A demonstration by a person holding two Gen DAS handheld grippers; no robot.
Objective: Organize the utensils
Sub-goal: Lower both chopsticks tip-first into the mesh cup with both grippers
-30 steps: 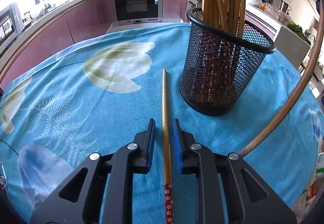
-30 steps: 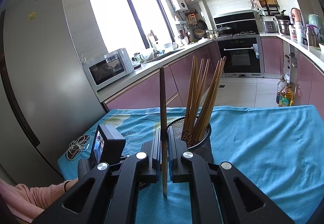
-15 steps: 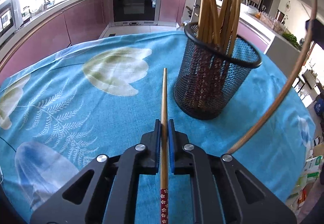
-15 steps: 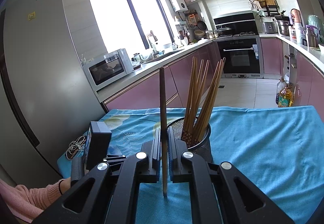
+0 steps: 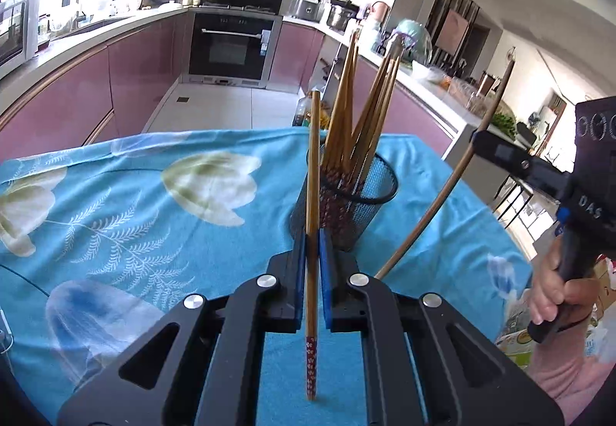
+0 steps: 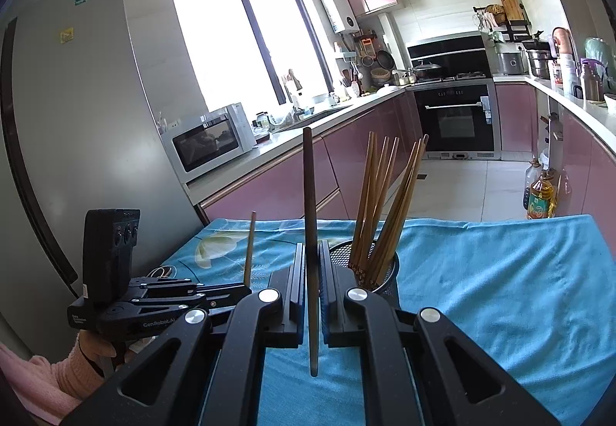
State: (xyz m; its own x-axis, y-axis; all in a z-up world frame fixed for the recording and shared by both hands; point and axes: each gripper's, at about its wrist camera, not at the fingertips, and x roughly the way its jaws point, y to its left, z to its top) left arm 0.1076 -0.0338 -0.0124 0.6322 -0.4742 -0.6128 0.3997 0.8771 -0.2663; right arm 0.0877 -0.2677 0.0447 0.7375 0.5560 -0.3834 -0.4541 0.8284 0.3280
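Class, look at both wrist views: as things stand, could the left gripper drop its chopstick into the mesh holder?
Probably yes. The left gripper is shut on a chopstick held upright, right beside the mesh holder. The holder's mouth is partly open between the chopsticks already inside, and the right gripper stays clear of it.

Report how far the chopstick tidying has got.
Done: a bunch of chopsticks already stands in the mesh cup. In hand: the left gripper clamps a light chopstick, the right gripper a dark chopstick. Left: both go into the cup; no others lie on the blue cloth.
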